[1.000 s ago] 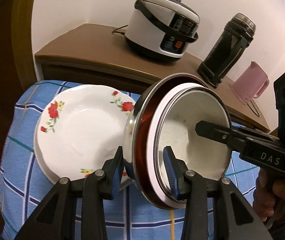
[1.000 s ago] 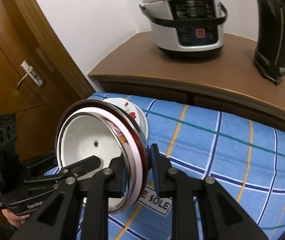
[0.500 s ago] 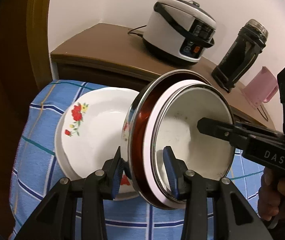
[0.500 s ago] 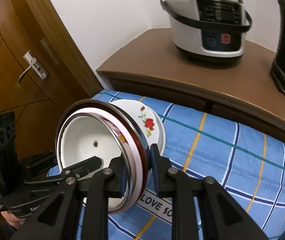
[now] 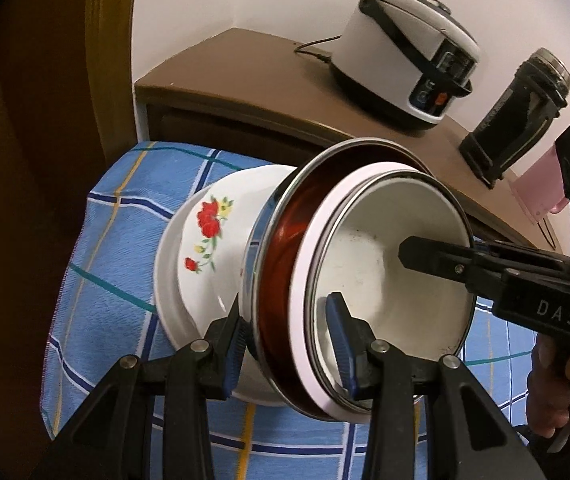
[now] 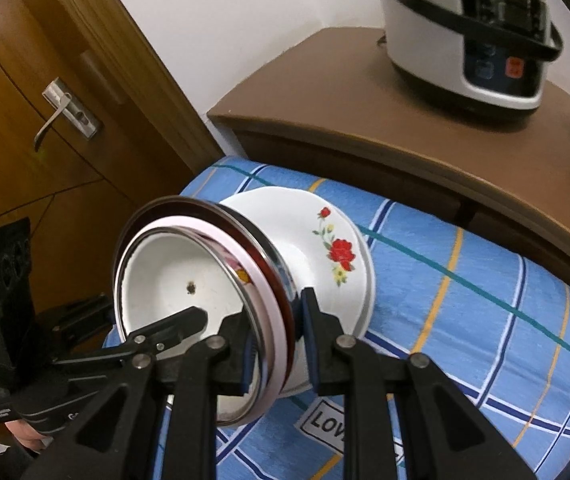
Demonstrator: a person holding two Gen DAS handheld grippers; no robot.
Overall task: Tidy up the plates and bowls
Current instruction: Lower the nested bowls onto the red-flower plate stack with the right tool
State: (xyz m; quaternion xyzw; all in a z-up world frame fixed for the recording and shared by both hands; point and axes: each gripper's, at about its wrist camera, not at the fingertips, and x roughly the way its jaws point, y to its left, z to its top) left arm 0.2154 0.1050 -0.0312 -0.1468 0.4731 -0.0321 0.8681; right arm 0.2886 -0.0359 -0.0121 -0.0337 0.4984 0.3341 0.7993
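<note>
A wooden counter (image 5: 269, 92) runs along the wall, with a rice cooker (image 5: 409, 52) well back on it. In front lies a blue checked cloth (image 6: 465, 288); near its far left corner rests a stack of flowered plates (image 5: 209, 240), apparently the gathering spot. Tilted steeply on edge over those plates is a nested stack of bowls (image 5: 365, 264): a steel outer one, a red one, a pink-rimmed one and a white enamel one inside. The left gripper (image 5: 285, 328) clamps the near rim across all the layers, one finger outside, one within. The right gripper (image 6: 277, 328) pinches the opposite rim tightly. Two grips probably keep the loose bowls from sliding apart. Whether the stack touches the plates cannot be told.
</note>
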